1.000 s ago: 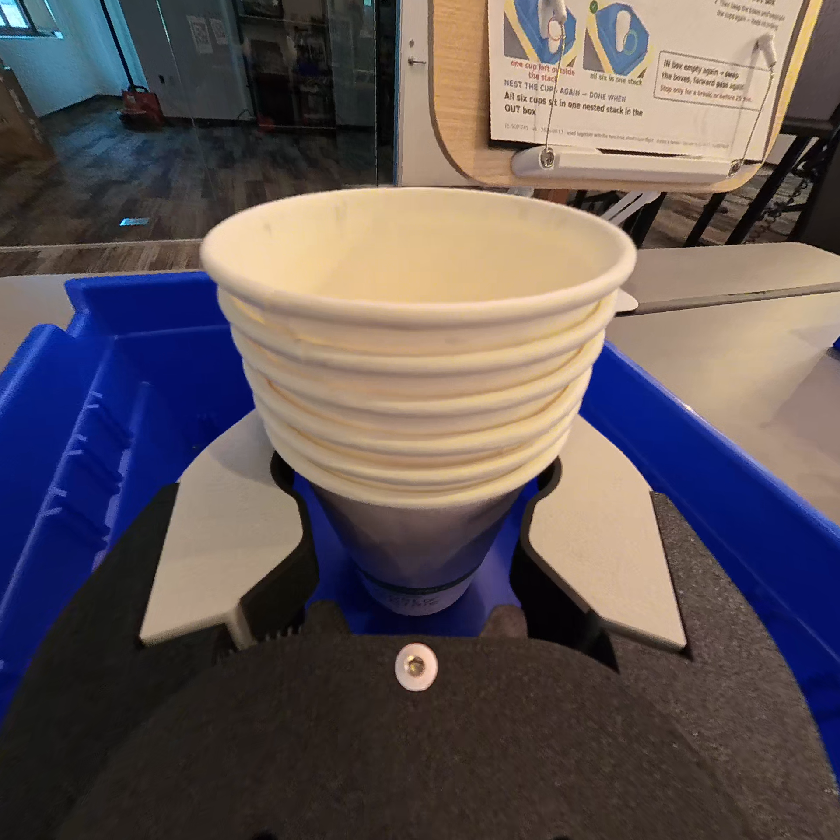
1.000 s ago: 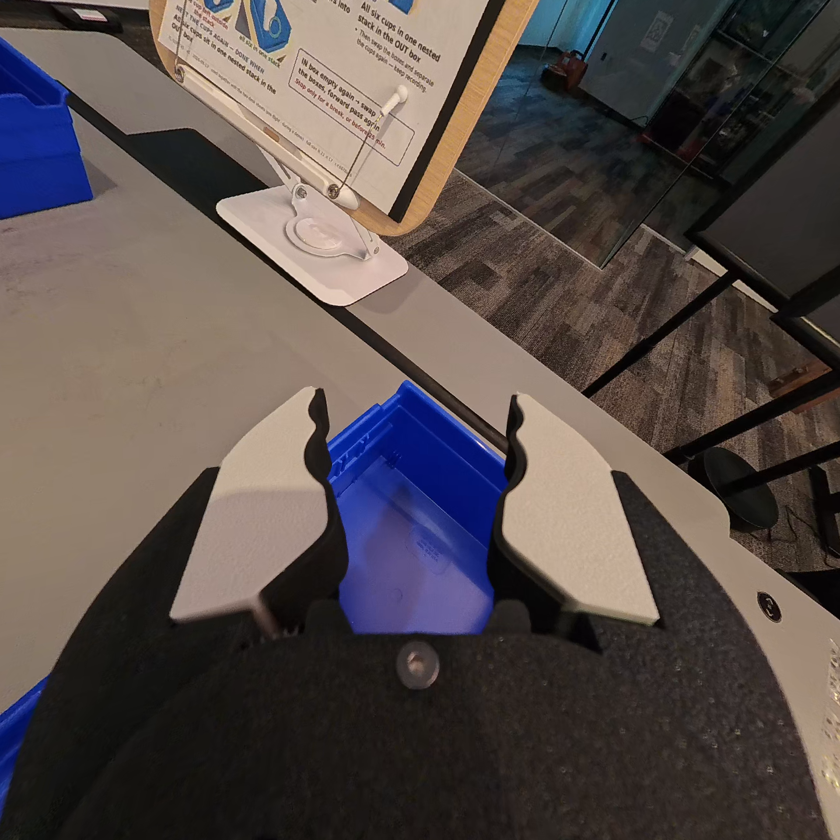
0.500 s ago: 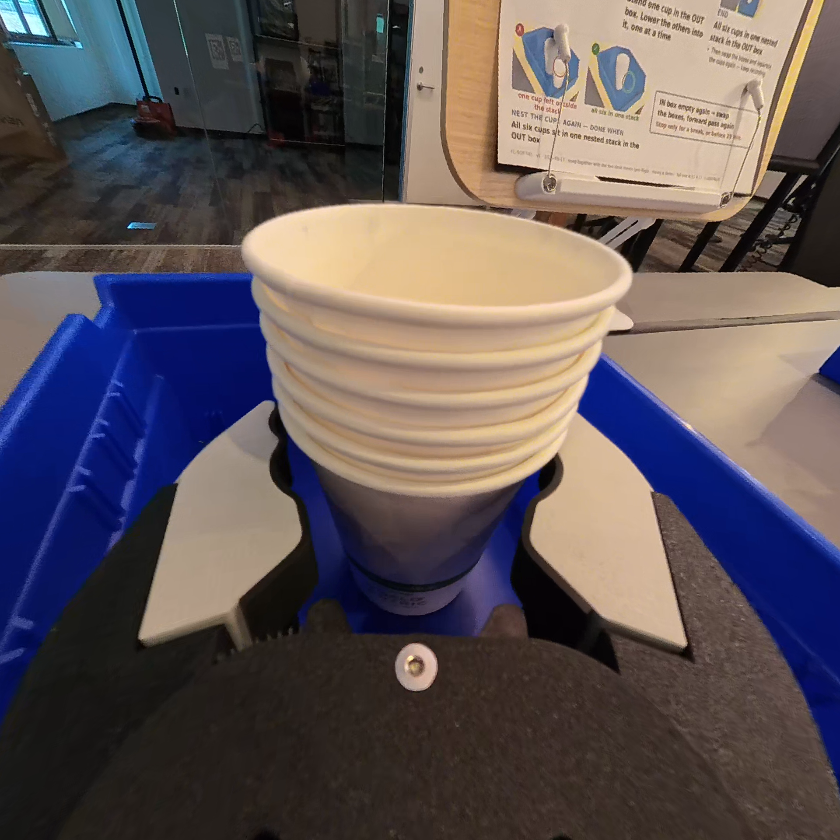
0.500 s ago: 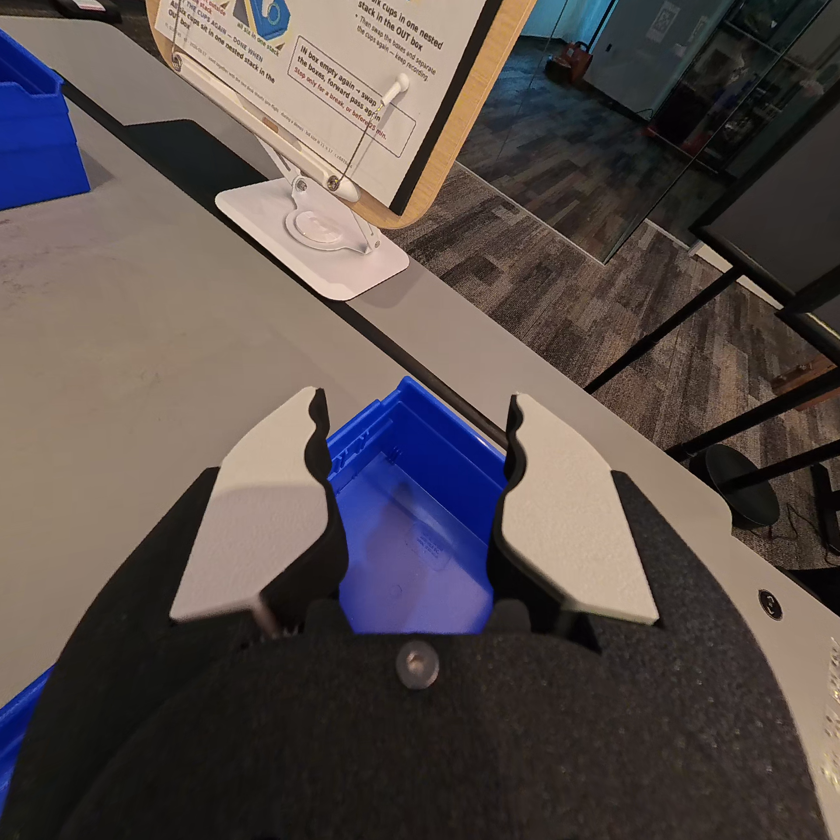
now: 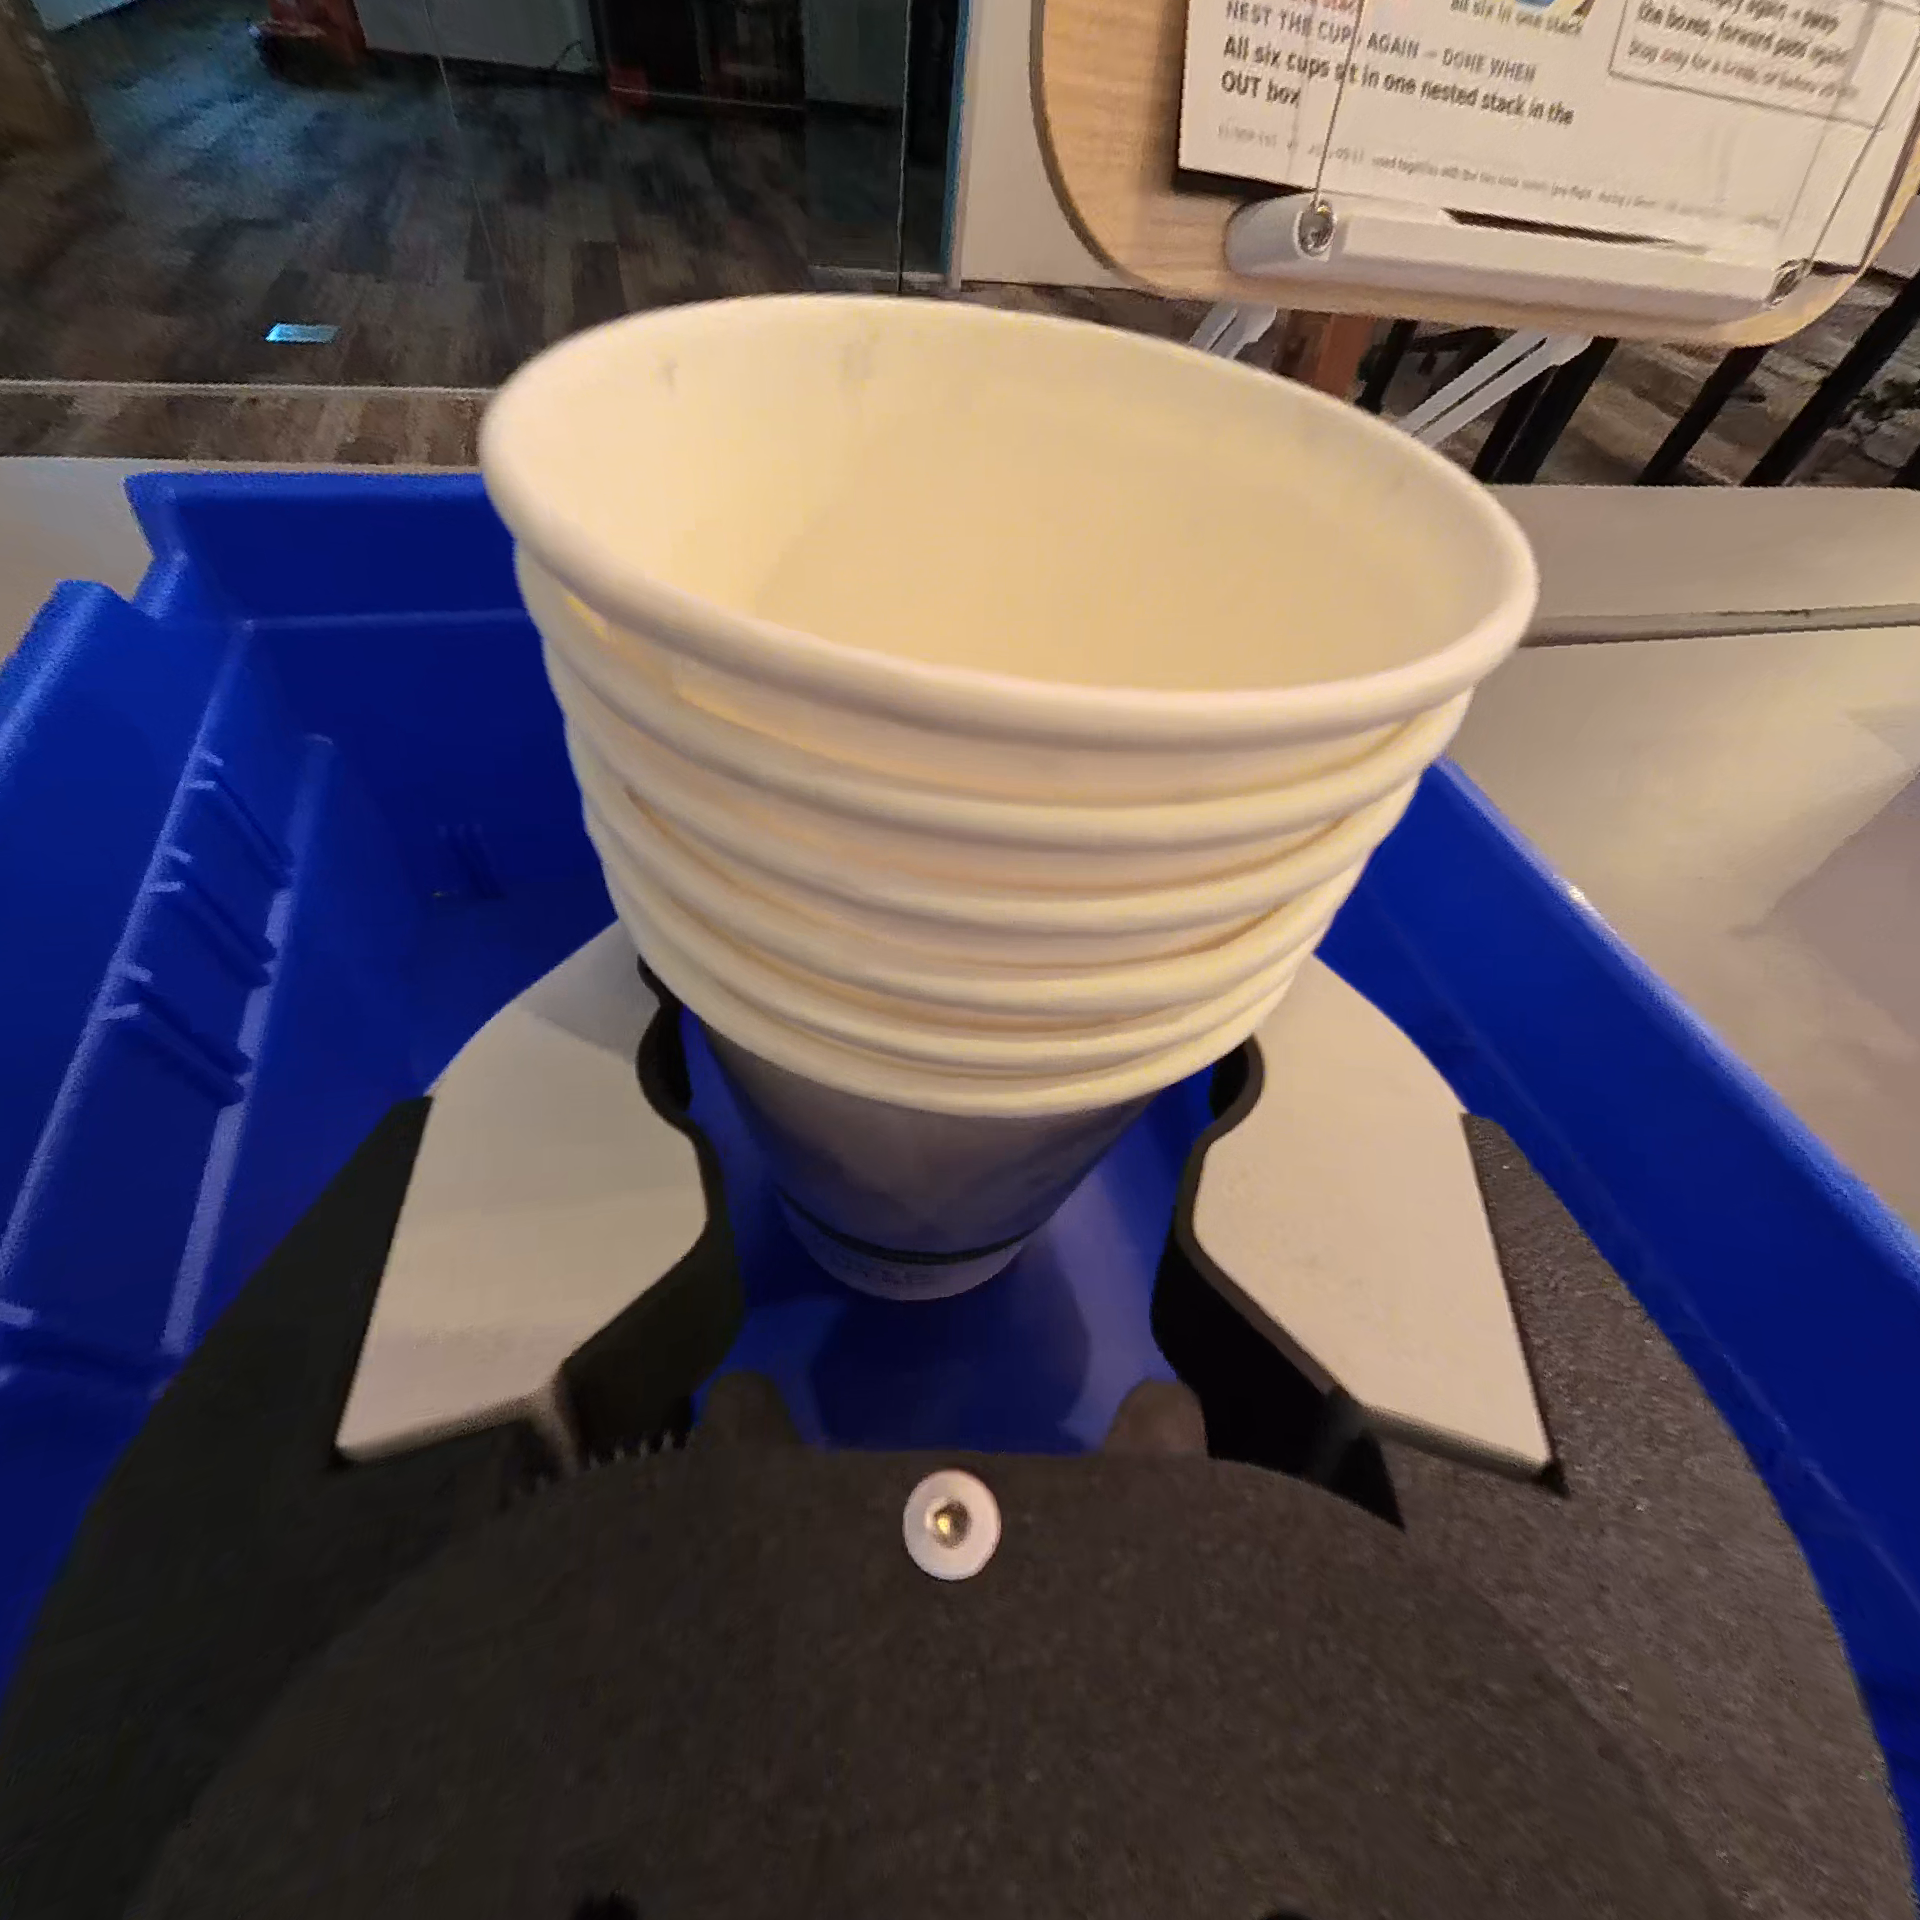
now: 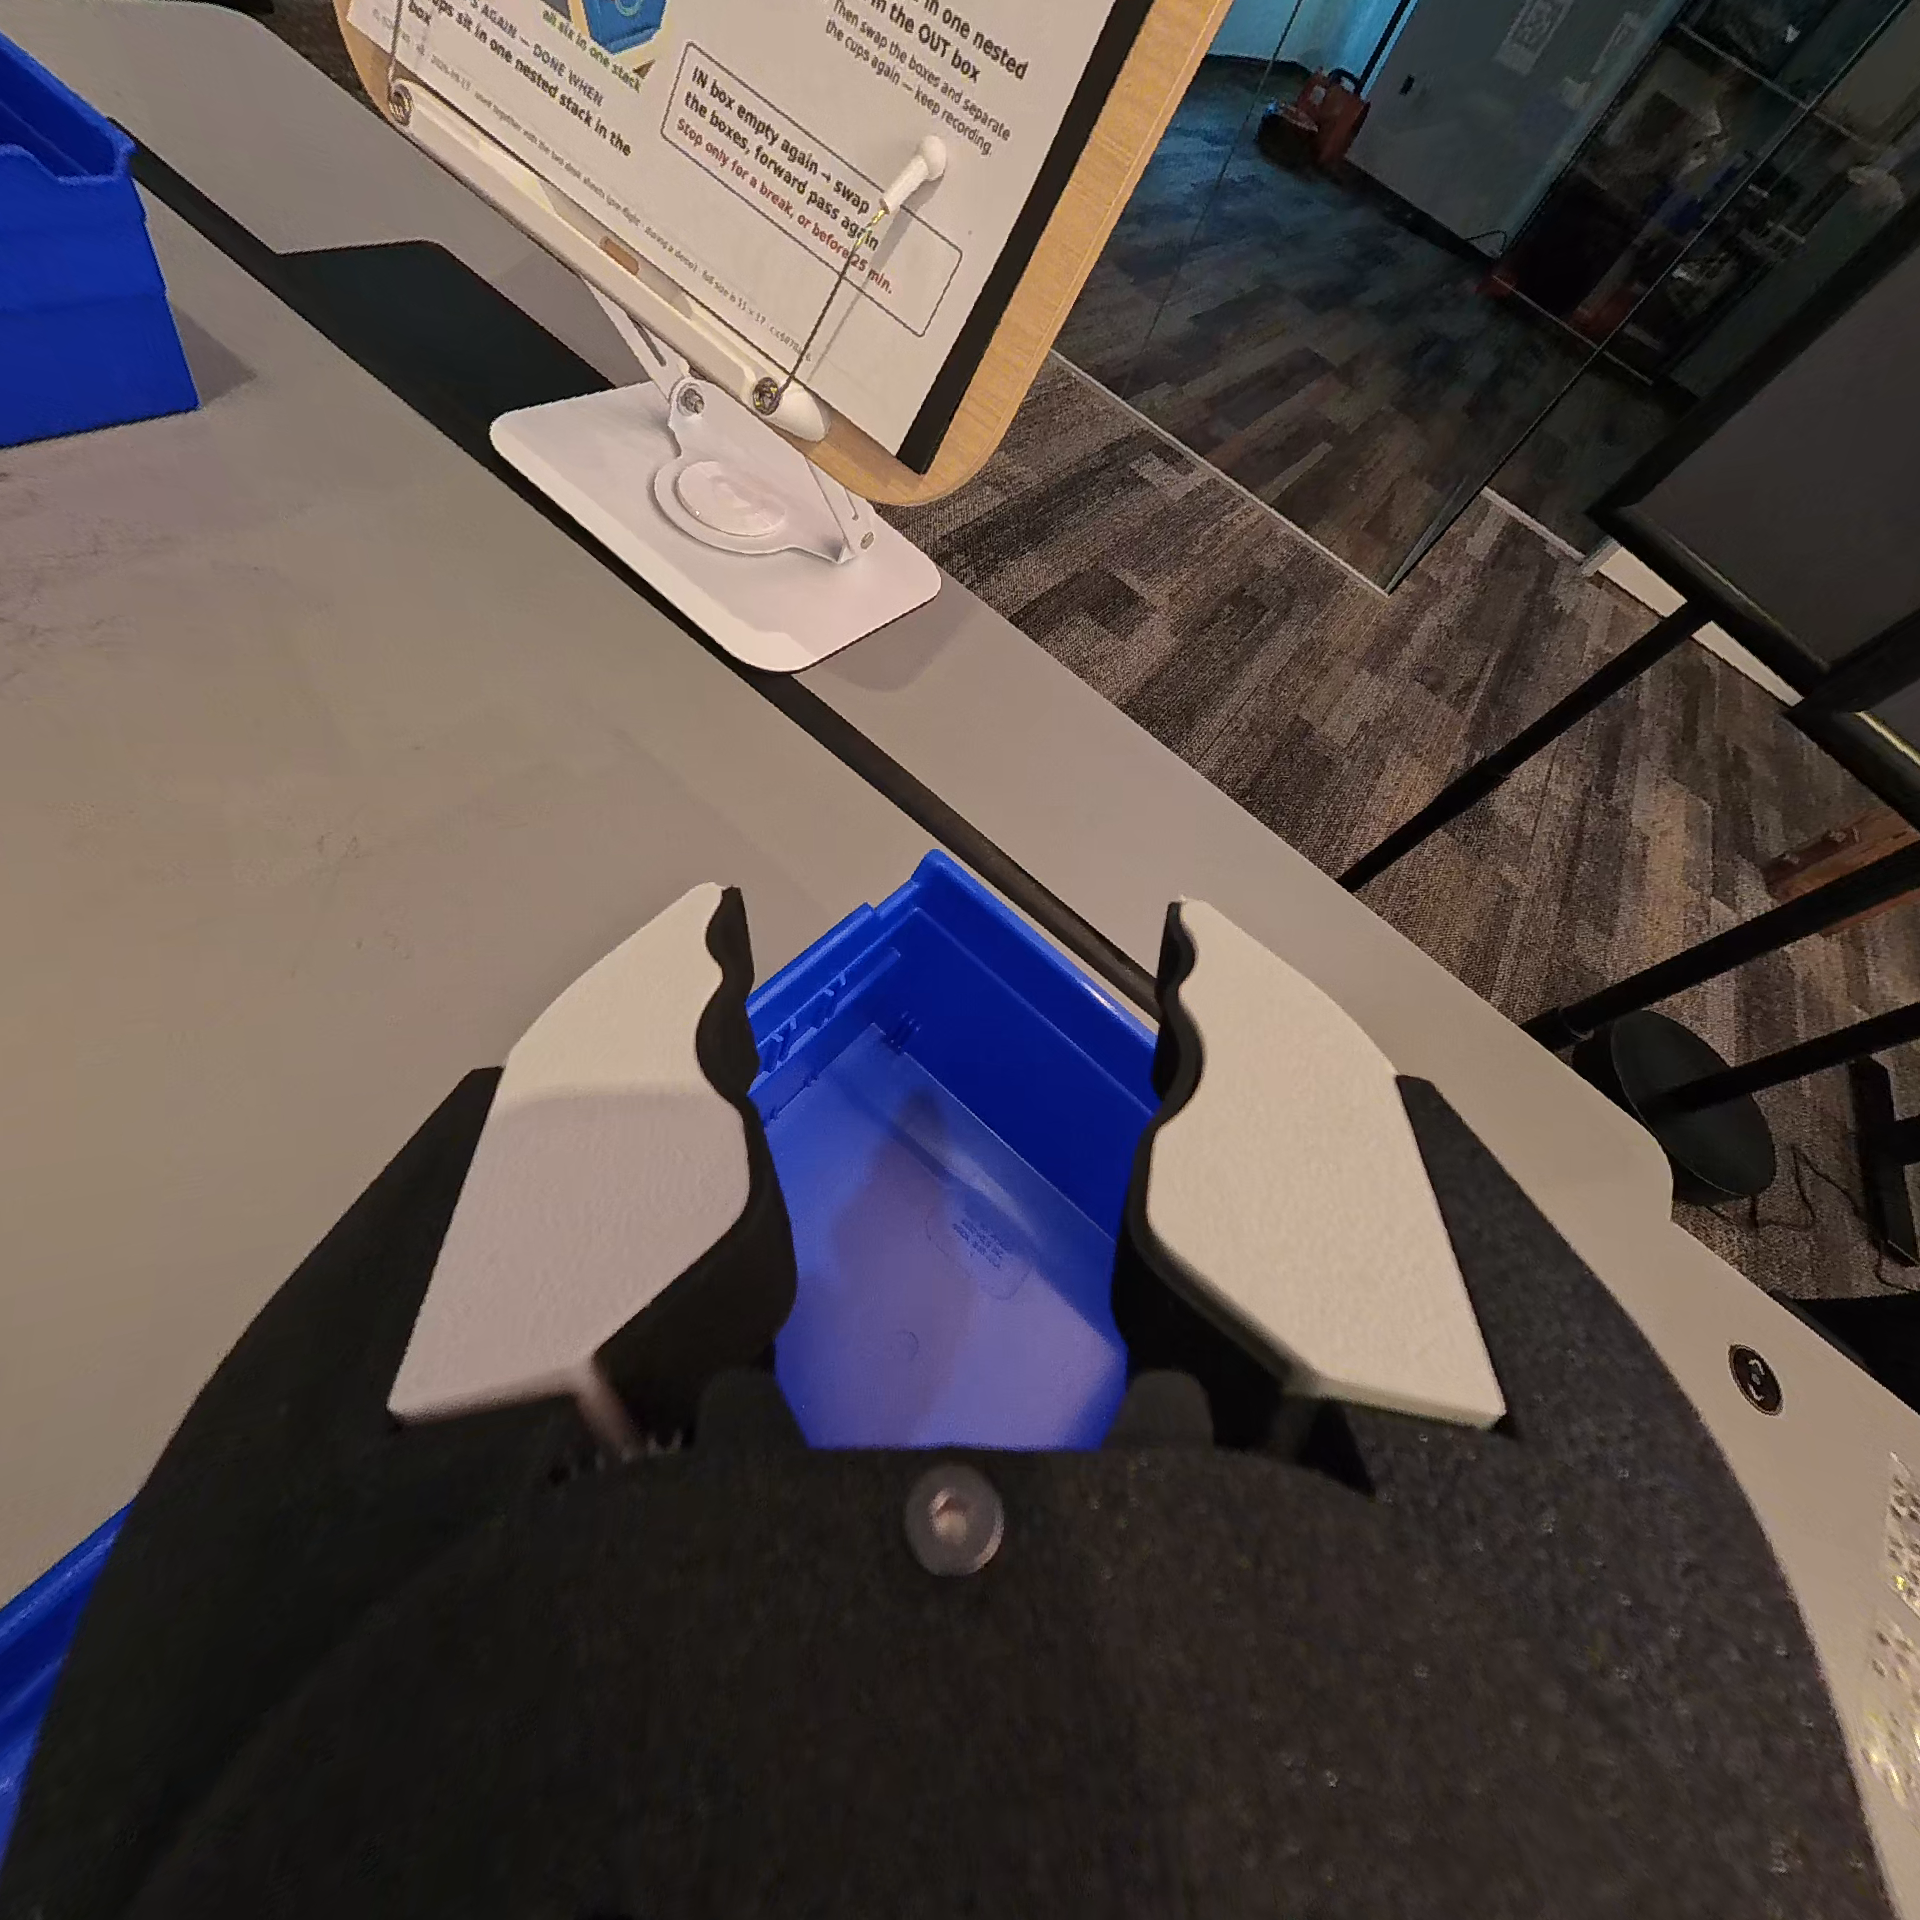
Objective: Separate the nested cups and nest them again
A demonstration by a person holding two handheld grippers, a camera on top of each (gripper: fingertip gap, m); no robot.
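A stack of several nested cream paper cups (image 5: pixel 987 790) stands between the fingers of my left gripper (image 5: pixel 940 1049), over the blue bin (image 5: pixel 208 935). The jaws close against the lowest cup's grey wall just under the rims, and the stack leans slightly. My right gripper (image 6: pixel 945 914) is open and empty. It hovers over the corner of a second blue bin (image 6: pixel 966 1195), whose visible part holds nothing. The fingertips of the left gripper are hidden under the cup rims.
A wooden board with an instruction sheet (image 6: pixel 790 156) stands on a white base (image 6: pixel 727 520) at the far side of the grey table (image 6: pixel 312 779). The first blue bin's corner (image 6: pixel 62 312) shows at the far left. The table edge (image 6: pixel 1299 914) drops to the floor on the right.
The left gripper and the cup stack have shifted over the bin, and the stack now leans and looks closer. The right gripper has moved slightly forward over its bin, still open.
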